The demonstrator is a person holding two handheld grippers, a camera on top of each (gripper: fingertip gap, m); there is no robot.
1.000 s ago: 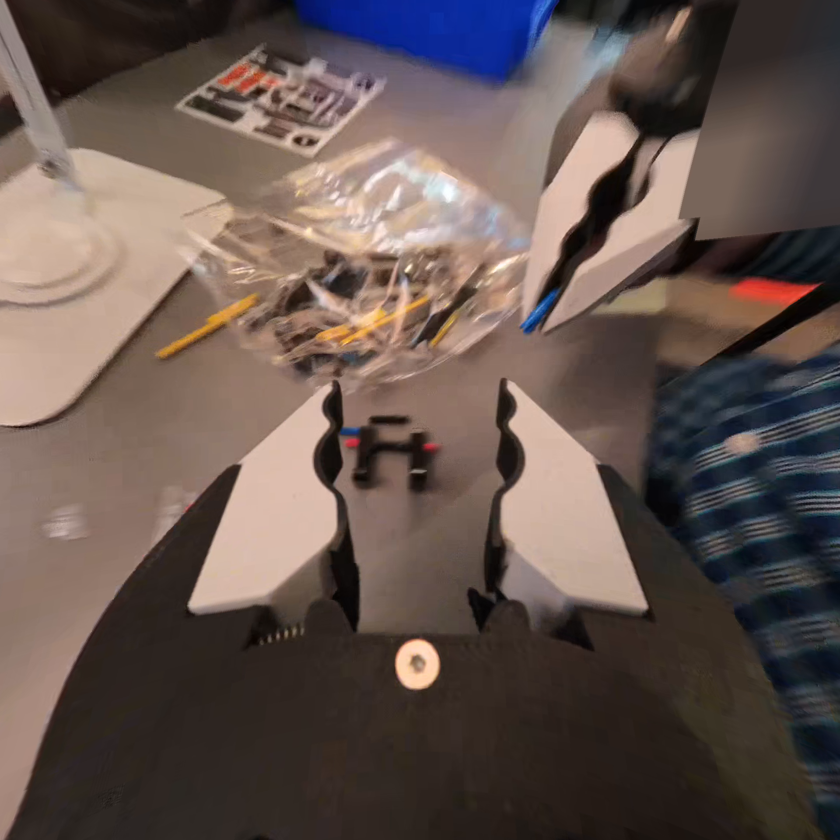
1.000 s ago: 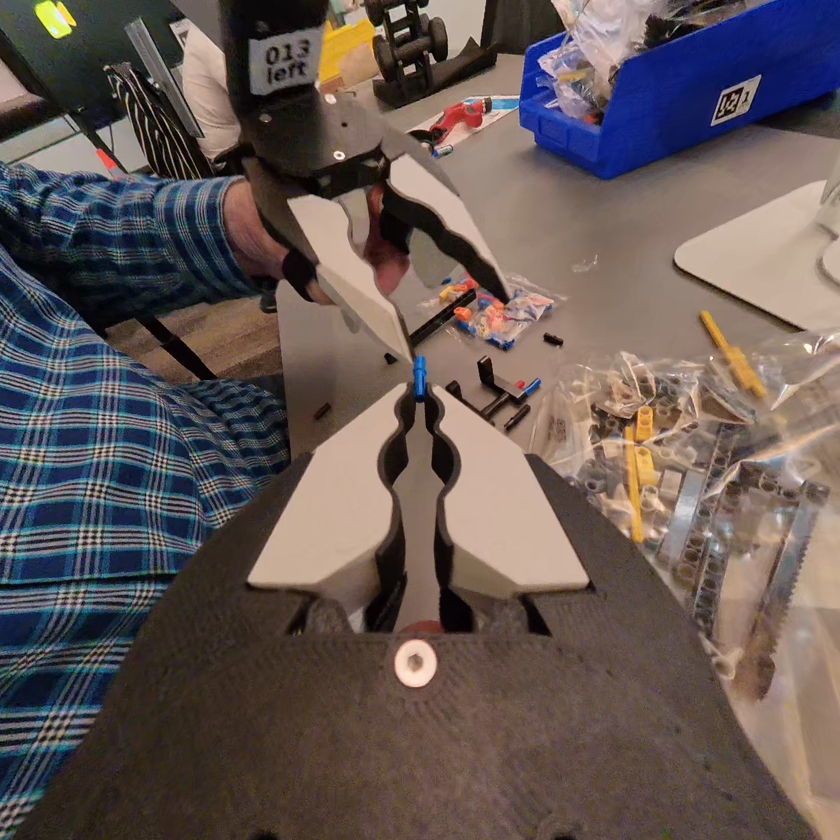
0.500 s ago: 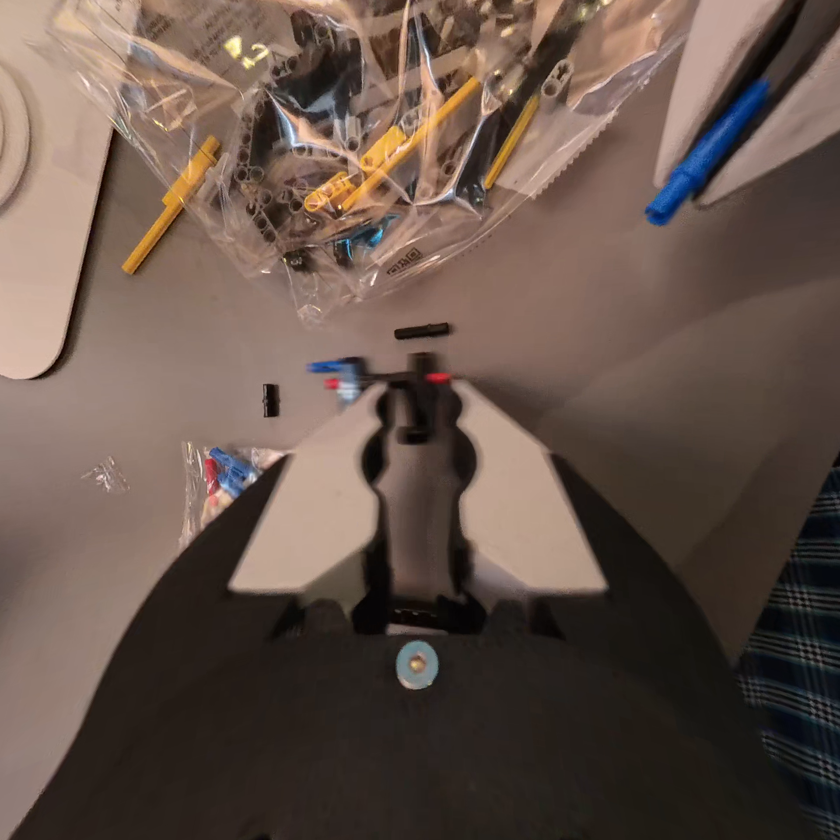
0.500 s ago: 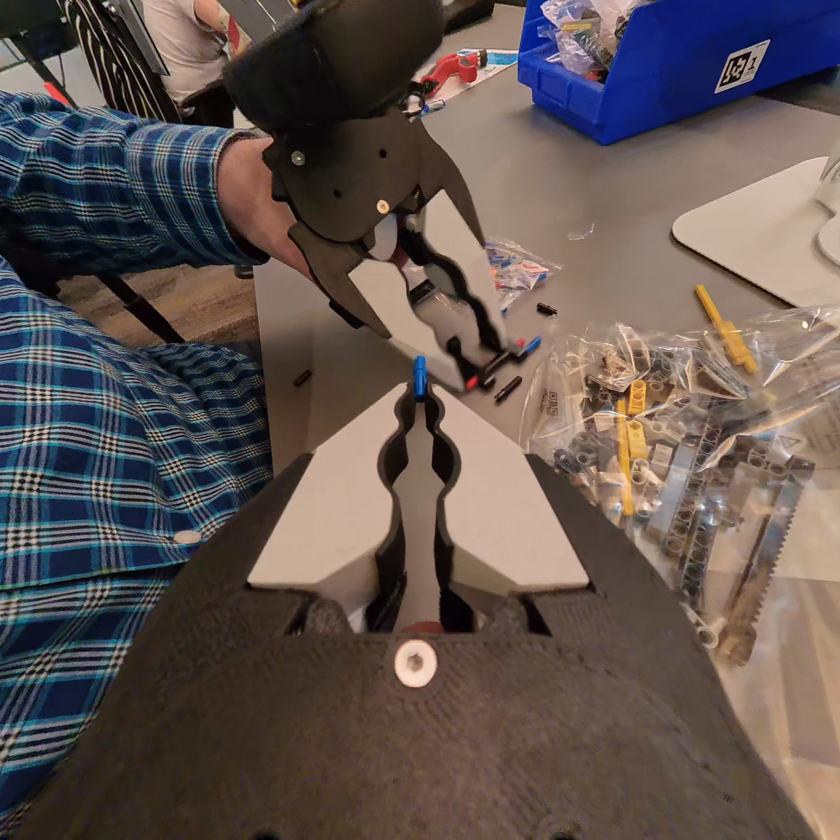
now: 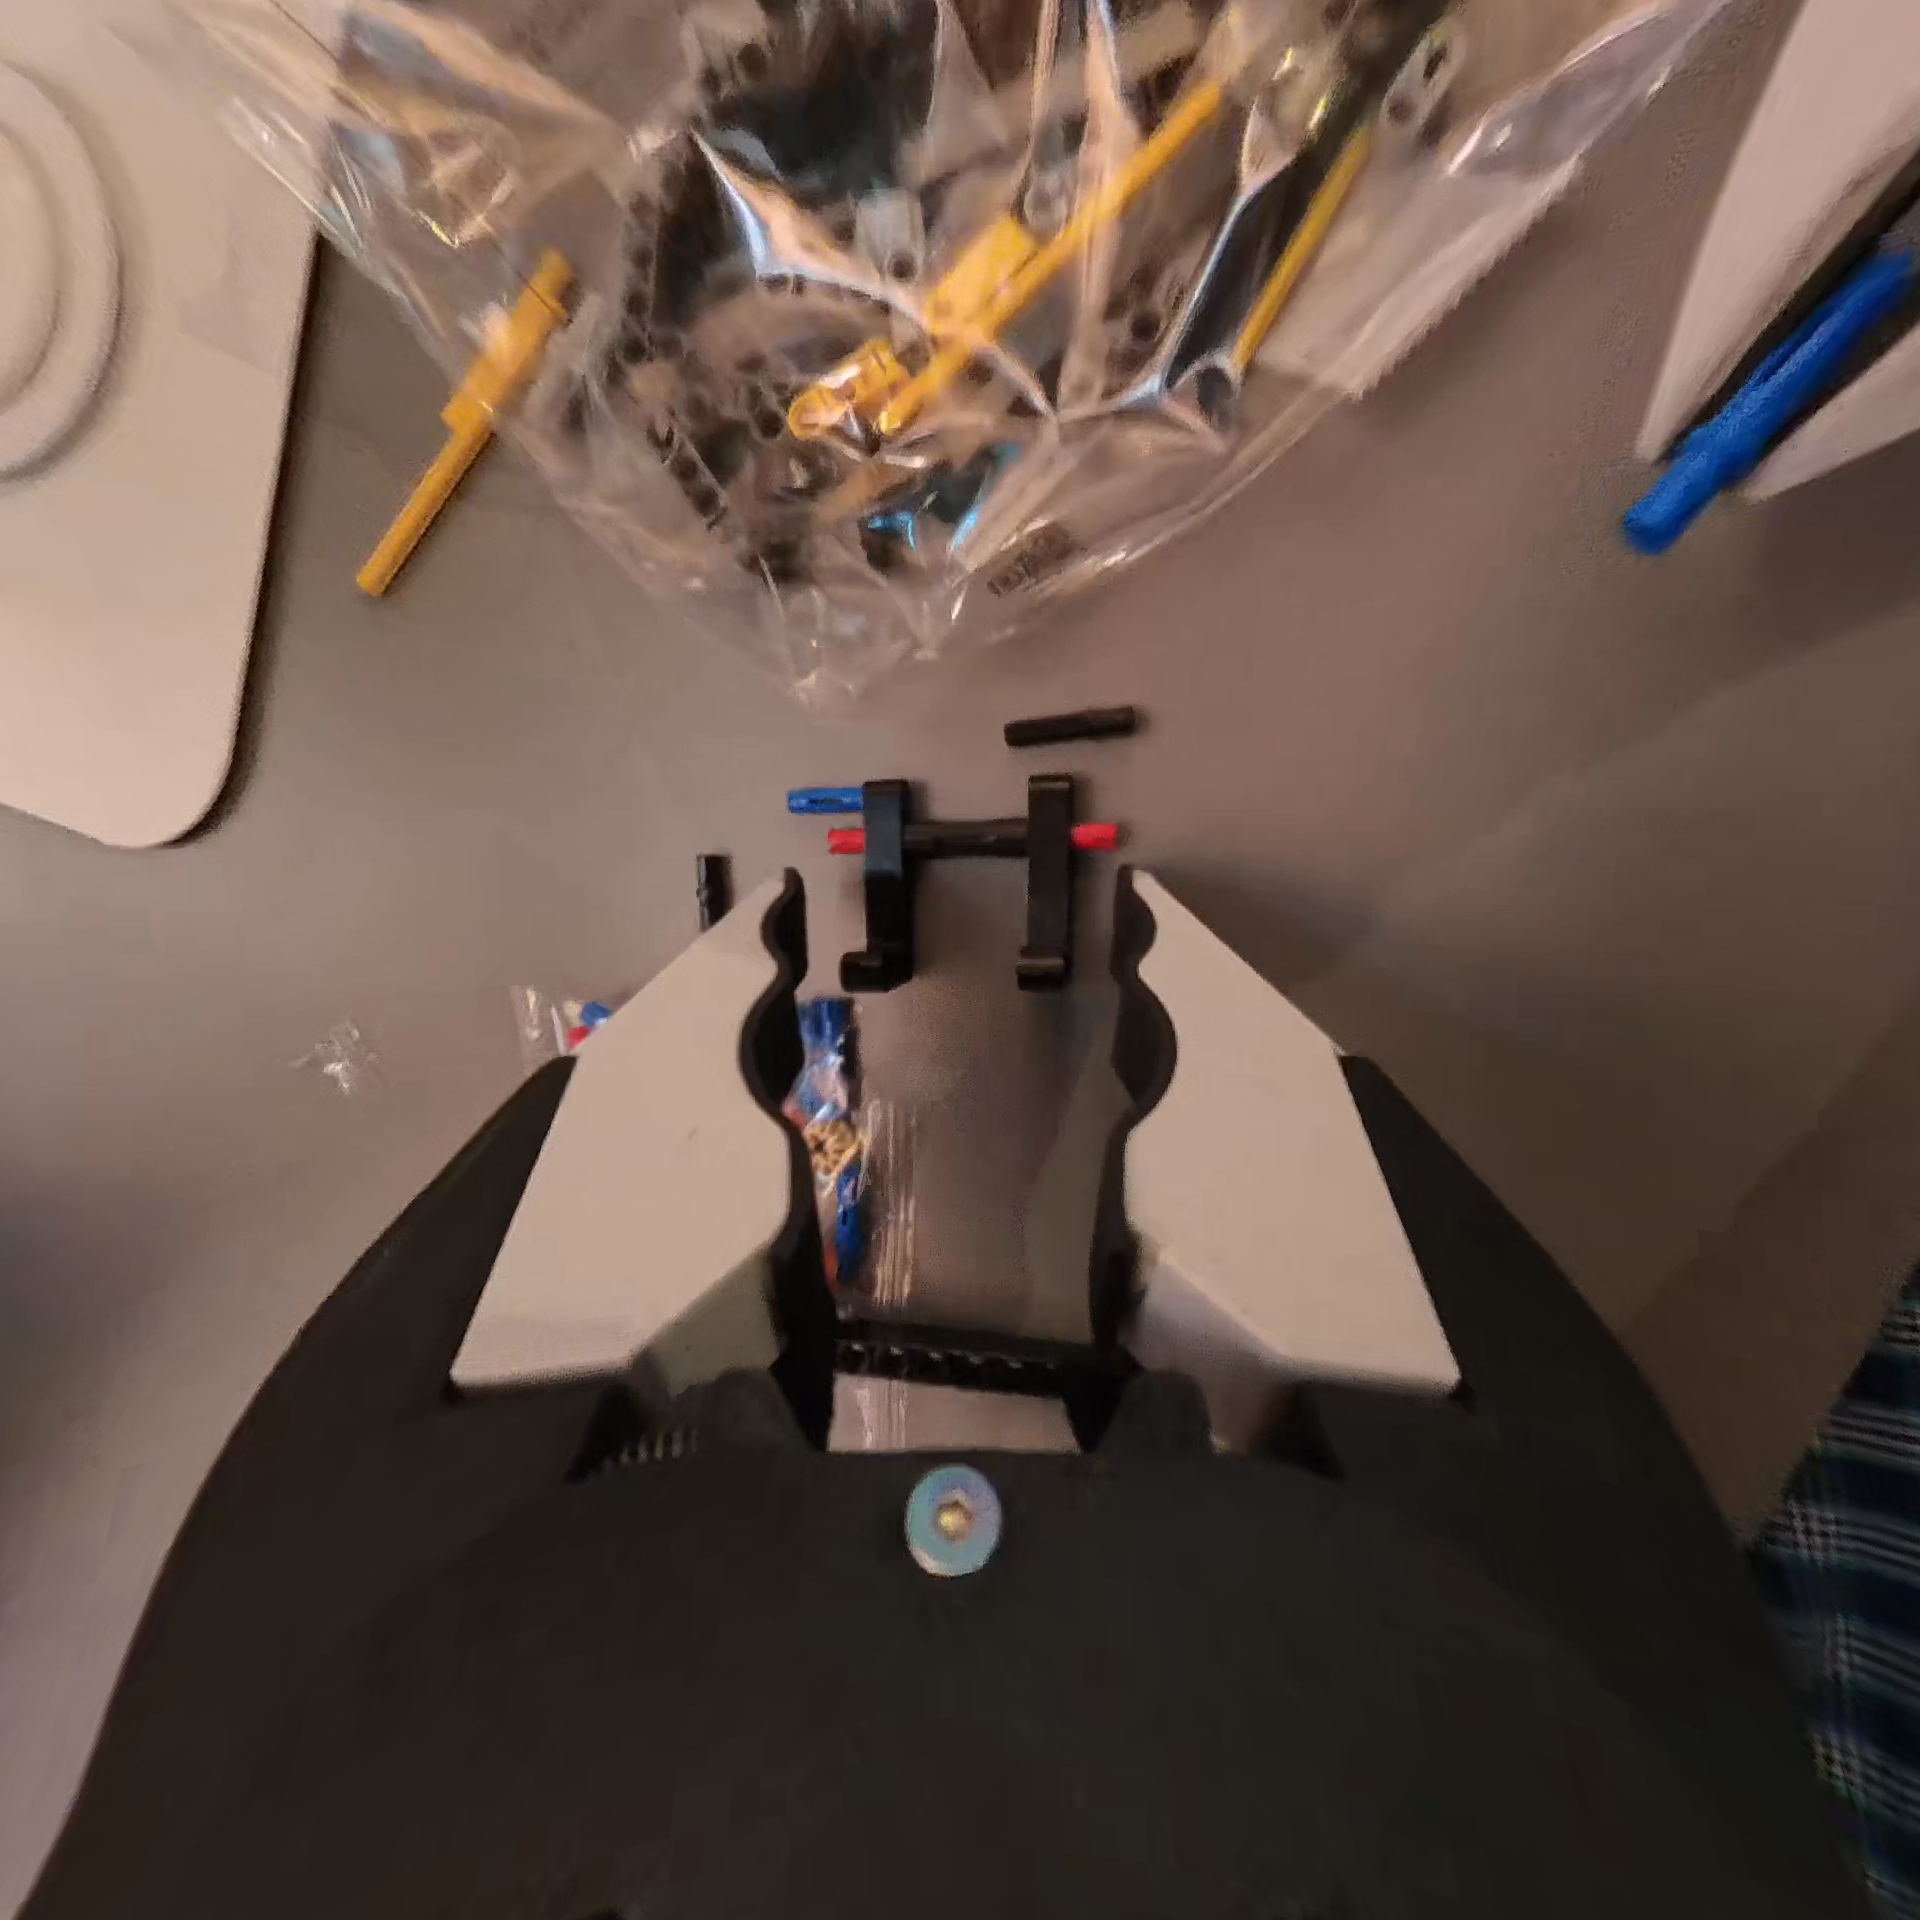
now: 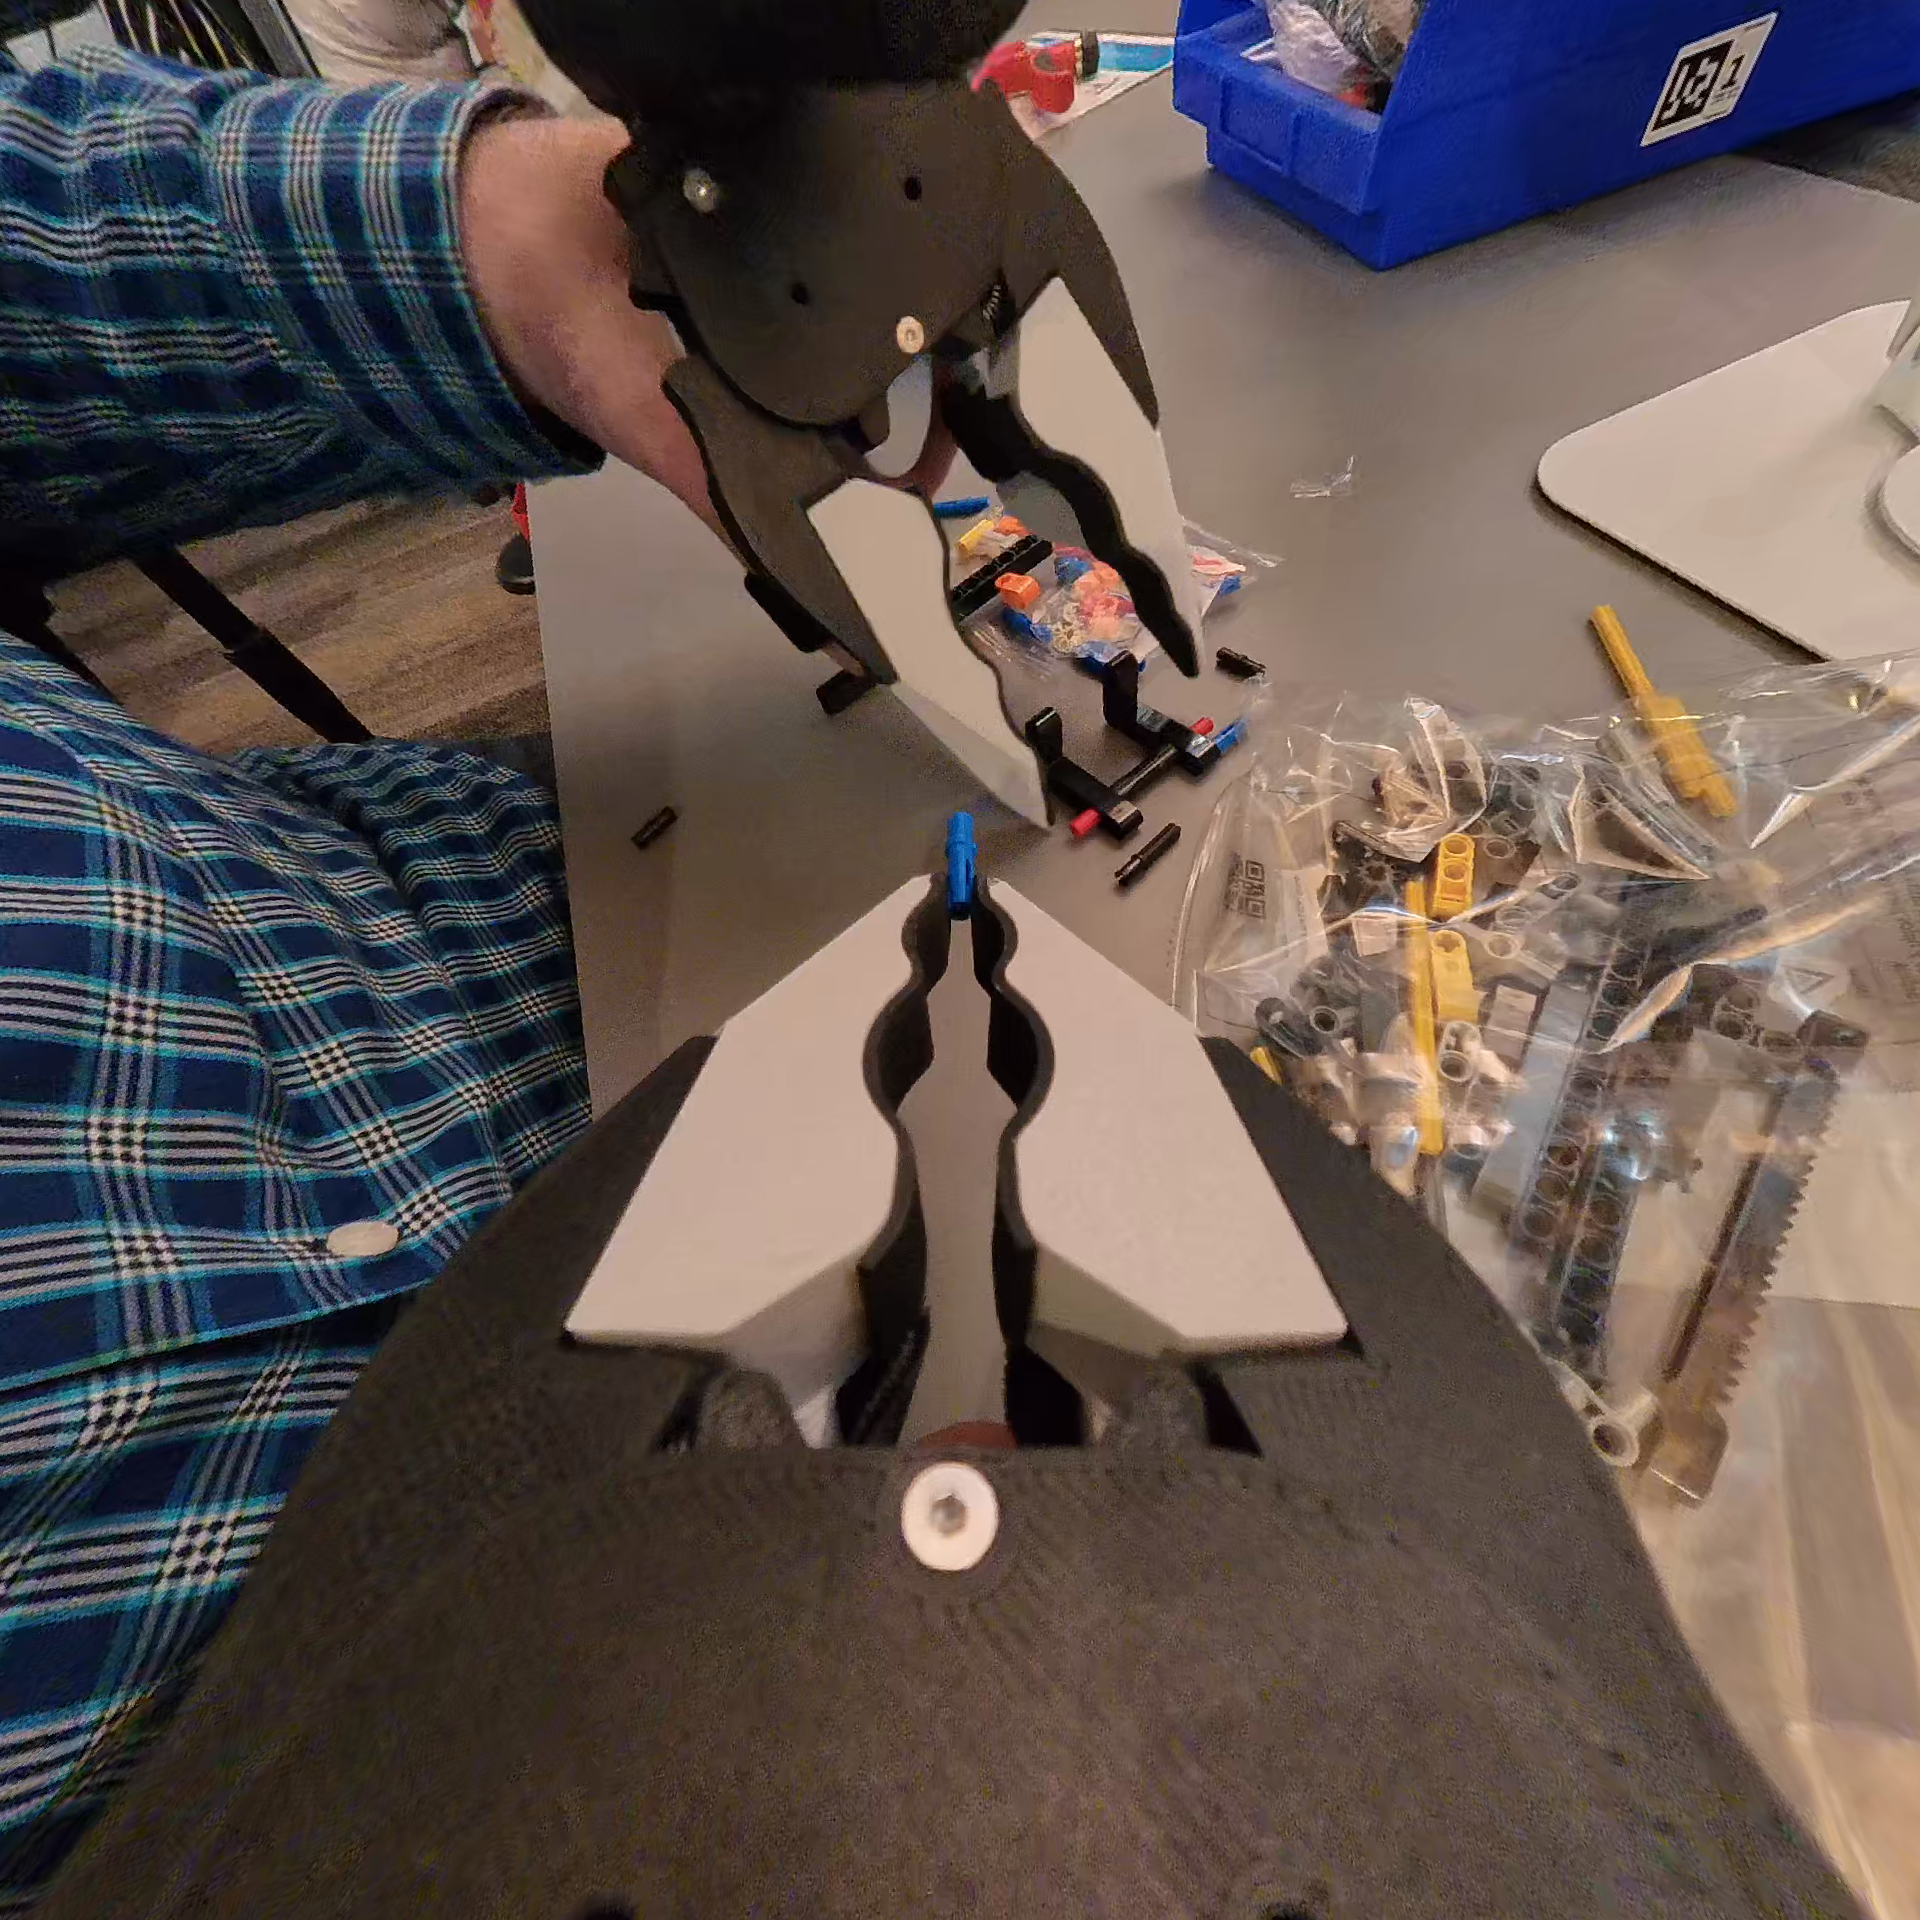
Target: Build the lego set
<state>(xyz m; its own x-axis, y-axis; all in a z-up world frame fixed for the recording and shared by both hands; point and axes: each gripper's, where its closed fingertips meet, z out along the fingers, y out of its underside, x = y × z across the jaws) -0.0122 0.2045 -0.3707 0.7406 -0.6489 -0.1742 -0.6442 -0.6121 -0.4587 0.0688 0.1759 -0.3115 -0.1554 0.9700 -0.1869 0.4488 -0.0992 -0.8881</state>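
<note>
A small black H-shaped lego assembly [image 5: 966, 836] with red axle ends and a blue pin lies on the grey table. My left gripper [image 5: 958, 894] is open, tips down at the table, and the assembly's two black legs reach in between its fingertips. The right wrist view shows the same: the left gripper [image 6: 1107, 738] straddles the assembly [image 6: 1132, 774]. My right gripper [image 6: 961, 894] is shut on a blue pin [image 6: 959, 862] and holds it above the table, a little short of the assembly. The blue pin also shows at the top right of the left wrist view [image 5: 1766, 405].
A clear bag of parts [image 6: 1558, 987] lies right of the assembly. A small bag of coloured pins [image 6: 1081, 603] lies under the left gripper. Loose black pins [image 6: 1146, 854] and a yellow axle [image 6: 1652, 707] lie around. A white lamp base [image 6: 1766, 488] and blue bin [image 6: 1455, 135] stand behind. My right fingertips sit around 11 cm from my left ones. The yellow axle [image 6: 1652, 707] lies some 12 cm from my left tips, 20 cm from my right tips. My left wrist view [image 5: 470, 419] looks at it from another angle.
My left gripper came down over the assembly, narrowed around it half a second ago, and now stands open wider. My right gripper kept the blue pin and barely moved.
</note>
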